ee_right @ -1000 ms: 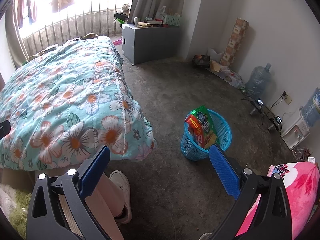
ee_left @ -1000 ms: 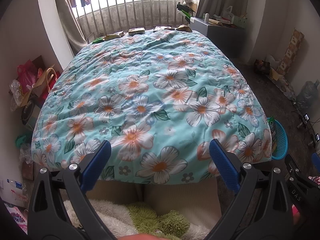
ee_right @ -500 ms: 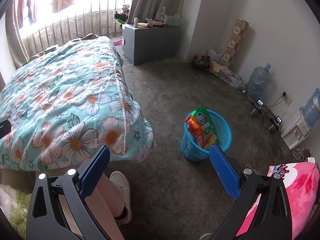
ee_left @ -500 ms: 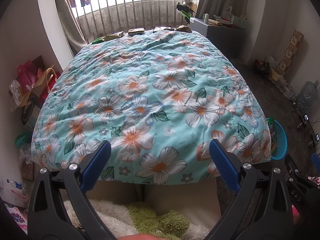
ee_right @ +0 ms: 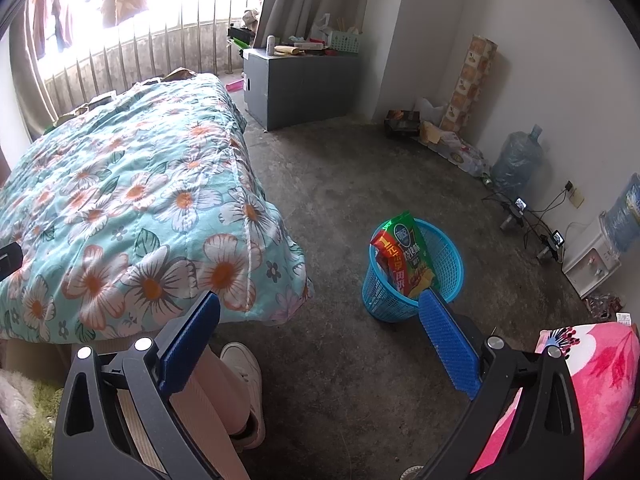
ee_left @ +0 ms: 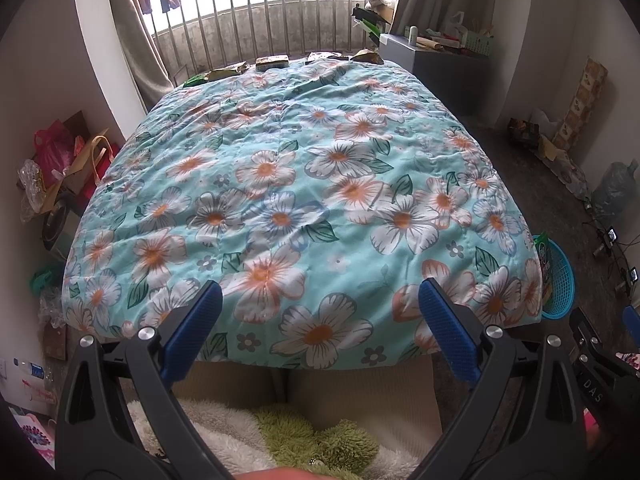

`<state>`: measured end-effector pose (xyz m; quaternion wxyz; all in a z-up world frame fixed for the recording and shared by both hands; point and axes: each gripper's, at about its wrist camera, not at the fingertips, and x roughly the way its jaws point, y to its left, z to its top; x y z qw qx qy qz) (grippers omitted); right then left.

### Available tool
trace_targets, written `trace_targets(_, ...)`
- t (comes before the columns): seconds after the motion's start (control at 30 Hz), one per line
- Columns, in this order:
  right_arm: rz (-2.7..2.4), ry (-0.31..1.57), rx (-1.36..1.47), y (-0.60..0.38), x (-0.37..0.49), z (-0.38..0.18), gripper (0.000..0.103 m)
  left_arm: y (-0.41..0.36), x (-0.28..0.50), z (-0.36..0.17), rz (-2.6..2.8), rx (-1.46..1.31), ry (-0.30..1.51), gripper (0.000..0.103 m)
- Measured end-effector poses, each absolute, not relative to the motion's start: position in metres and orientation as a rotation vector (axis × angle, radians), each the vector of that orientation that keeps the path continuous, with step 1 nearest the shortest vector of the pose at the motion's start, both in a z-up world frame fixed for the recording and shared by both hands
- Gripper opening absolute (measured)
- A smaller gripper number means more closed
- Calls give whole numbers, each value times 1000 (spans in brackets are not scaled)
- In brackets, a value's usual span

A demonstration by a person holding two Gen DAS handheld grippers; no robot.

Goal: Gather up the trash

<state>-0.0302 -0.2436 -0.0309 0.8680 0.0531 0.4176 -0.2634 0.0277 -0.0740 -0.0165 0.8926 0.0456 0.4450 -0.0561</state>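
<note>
Both grippers empty at the foot of the bed

I see my left hand-held gripper (ee_left: 320, 320) with its blue pads spread wide over the near edge of the floral quilt (ee_left: 304, 184), holding nothing. Several wrappers (ee_left: 272, 62) lie in a row along the bed's far edge, by the railing. My right hand-held gripper (ee_right: 320, 328) is equally agape and empty above the concrete floor (ee_right: 360, 184). Just ahead stands the blue basket (ee_right: 448, 264) (snack bags (ee_right: 408, 256) poking out of it), near the bed's corner

A lived-in home bedroom: floral-quilted bed (ee_left: 304, 208), curtained barred window (ee_left: 280, 4).
</note>
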Motion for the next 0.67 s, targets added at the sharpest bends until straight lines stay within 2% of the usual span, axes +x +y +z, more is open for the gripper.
trace_targets(0.67, -552, 874, 116, -244, -30, -31, 97, -75, 26, -18, -116, 94, 929, 94)
